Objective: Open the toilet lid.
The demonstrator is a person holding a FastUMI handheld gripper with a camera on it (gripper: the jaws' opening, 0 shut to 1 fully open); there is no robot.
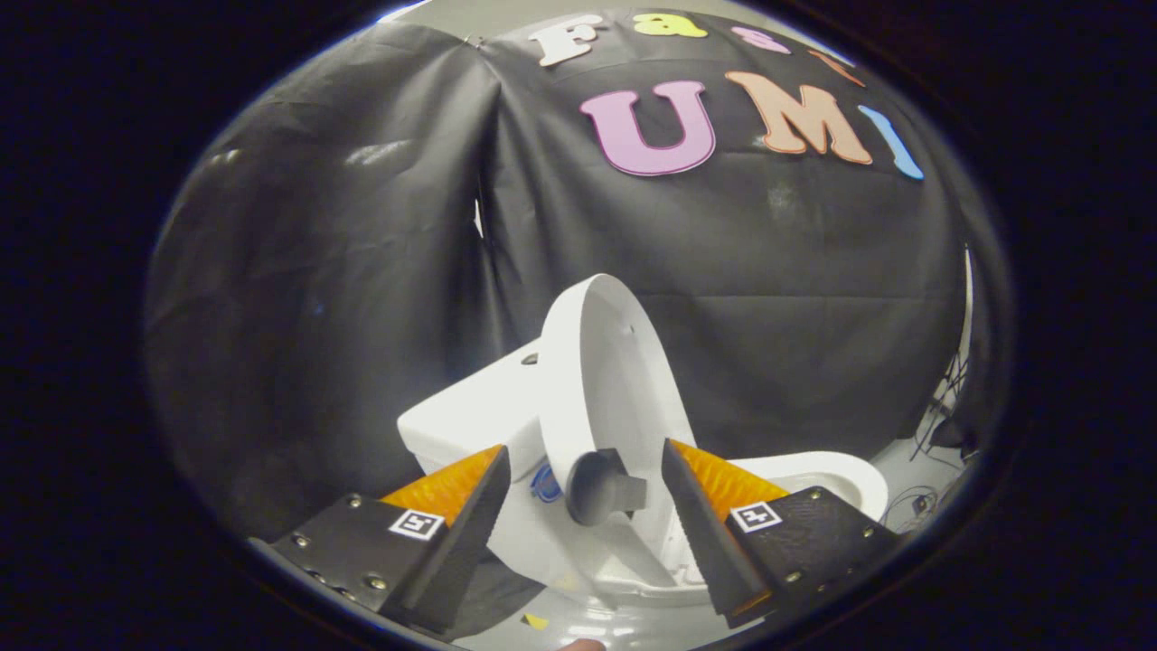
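Gripper [583, 475] fingers spread wide, nothing pinched, no contact w/ anything. Left finger [452, 515] and right finger [723, 515] sit either side of the toilet lid's handle, clear gap on both sides.

Landmark = toilet lid [606, 362]. Lid is up, standing approx upright and leaning back toward the tank, seen nearly edge-on w/ its inner face turned to the right. White, smooth, a small dark dot on the inner face.

Dark round knob/handle [597, 486] attached low on the lid's near edge, sits between the fingers, closer to mid-gap than to either one. Can't tell how far ahead of the tips it is.

Tank [470, 420] just left of and behind the lid, white, small dark button on top near the lid. A small blue mark on the toilet body just left of the knob; too small to make out.

Bowl rim [813, 475] to the right of the lid, low, partly hidden behind the right finger. Bowl opening exposed below the lid base.

Black cloth wall [362, 271] behind the lid and tank, creased, seam running down behind the lid top.

Cables [931, 425] on the pale floor far right of the lid, past the bowl.
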